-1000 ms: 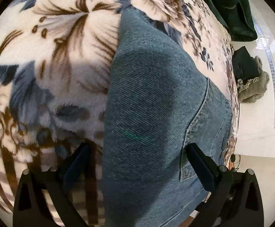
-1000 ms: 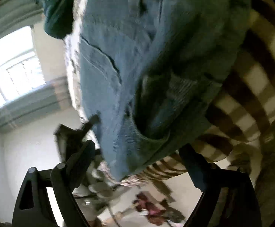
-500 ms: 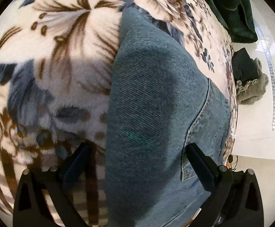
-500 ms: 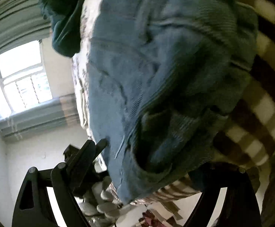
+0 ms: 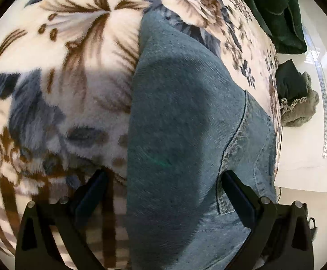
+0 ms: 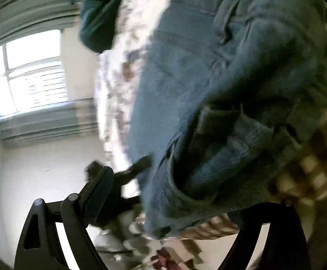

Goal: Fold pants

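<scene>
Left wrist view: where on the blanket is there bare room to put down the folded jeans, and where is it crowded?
Free: the wide floral blanket left of the jeans, reaching up to the far edge. Crowded: the right side, where a dark green garment lies on the far corner and an olive cloth pile sits just off the edge. The left claw straddles the jeans, open.

The pants lie on the blanket, running along its right edge. The left gripper straddles them with one finger on either side. A bundle of clothing sits at the blanket's far right corner, and another heap lies beside the right edge.
</scene>
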`<state>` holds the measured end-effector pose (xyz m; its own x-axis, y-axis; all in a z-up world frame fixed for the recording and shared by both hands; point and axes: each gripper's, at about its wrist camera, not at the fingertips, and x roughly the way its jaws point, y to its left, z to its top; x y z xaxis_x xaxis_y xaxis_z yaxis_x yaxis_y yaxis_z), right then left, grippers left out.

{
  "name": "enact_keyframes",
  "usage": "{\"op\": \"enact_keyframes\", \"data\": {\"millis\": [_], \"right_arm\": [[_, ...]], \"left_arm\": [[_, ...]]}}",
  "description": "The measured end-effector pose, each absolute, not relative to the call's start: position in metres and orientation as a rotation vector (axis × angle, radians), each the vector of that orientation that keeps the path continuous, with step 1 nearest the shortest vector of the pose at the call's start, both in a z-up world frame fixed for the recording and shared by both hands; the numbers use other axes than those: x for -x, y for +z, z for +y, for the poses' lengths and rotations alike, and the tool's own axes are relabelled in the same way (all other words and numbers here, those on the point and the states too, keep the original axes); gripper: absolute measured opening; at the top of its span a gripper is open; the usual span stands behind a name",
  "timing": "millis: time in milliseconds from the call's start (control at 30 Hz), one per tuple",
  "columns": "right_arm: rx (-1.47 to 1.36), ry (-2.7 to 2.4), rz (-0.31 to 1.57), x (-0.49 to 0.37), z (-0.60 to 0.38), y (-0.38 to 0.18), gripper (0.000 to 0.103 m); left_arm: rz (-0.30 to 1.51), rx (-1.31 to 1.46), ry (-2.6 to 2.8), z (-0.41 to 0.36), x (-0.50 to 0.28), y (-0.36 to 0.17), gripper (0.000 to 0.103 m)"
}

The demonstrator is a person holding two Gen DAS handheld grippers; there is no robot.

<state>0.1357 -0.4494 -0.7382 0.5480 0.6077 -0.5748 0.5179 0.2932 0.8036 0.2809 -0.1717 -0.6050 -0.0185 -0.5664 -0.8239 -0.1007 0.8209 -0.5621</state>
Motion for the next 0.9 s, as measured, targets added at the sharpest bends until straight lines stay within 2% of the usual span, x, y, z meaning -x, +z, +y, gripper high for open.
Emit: {"op": "enact_keyframes", "data": {"millis": [33, 67, 100, 233, 267, 300, 333, 367, 400, 433, 467, 500, 567, 667, 900], "right_arm": [[-1.377, 0.043, 1.089, -0.132, -0.454, -0.748, 0.090], [-1.417, -0.008, 1.100, -0.126, -0.459, -0.760, 0.083], [-1.454, -0.044, 1.094, -0.120, -0.463, -0.770, 0.080], [-1.489, -0.067, 1.043, -0.115, -0.458, -0.780, 0.080], [-1.468, -0.063, 1.039, -0.117, -0.454, -0.776, 0.078], [-1.437, -0.052, 1.050, -0.119, -0.451, -0.771, 0.072], [-1.386, -0.054, 1.076, -0.123, -0.446, -0.765, 0.052], [-1.379, -0.050, 1.073, -0.124, -0.443, -0.763, 0.045], [-1.382, -0.051, 1.069, -0.123, -0.442, -0.761, 0.043], [-1.373, -0.050, 1.067, -0.122, -0.441, -0.757, 0.040], [-1.365, -0.054, 1.069, -0.122, -0.443, -0.753, 0.039], [-1.353, -0.054, 1.073, -0.122, -0.441, -0.748, 0.038], [-1.344, -0.061, 1.067, -0.125, -0.440, -0.739, 0.037], [-1.317, -0.058, 1.064, -0.123, -0.444, -0.716, 0.036], [-1.207, -0.017, 1.045, -0.135, -0.444, -0.650, 0.034]], "left_arm": [[1.568, 0.539, -0.402, -0.172, -0.281, -0.605, 0.103], [1.570, 0.533, -0.401, -0.173, -0.281, -0.605, 0.103], [1.571, 0.530, -0.399, -0.174, -0.281, -0.604, 0.103], [1.571, 0.525, -0.387, -0.176, -0.281, -0.603, 0.103], [1.569, 0.525, -0.381, -0.177, -0.281, -0.603, 0.103], [1.567, 0.527, -0.376, -0.177, -0.281, -0.604, 0.103], [1.564, 0.531, -0.367, -0.176, -0.280, -0.603, 0.103], [1.560, 0.535, -0.360, -0.176, -0.280, -0.603, 0.102], [1.553, 0.537, -0.355, -0.177, -0.280, -0.602, 0.100], [1.539, 0.542, -0.362, -0.177, -0.279, -0.600, 0.084], [1.517, 0.552, -0.387, -0.178, -0.277, -0.597, 0.051], [1.497, 0.559, -0.418, -0.181, -0.275, -0.592, 0.048], [1.460, 0.522, -0.437, -0.185, -0.271, -0.580, 0.032], [1.423, 0.549, -0.449, -0.182, -0.268, -0.566, 0.023], [1.343, 0.586, -0.445, -0.170, -0.270, -0.512, 0.020]]}}
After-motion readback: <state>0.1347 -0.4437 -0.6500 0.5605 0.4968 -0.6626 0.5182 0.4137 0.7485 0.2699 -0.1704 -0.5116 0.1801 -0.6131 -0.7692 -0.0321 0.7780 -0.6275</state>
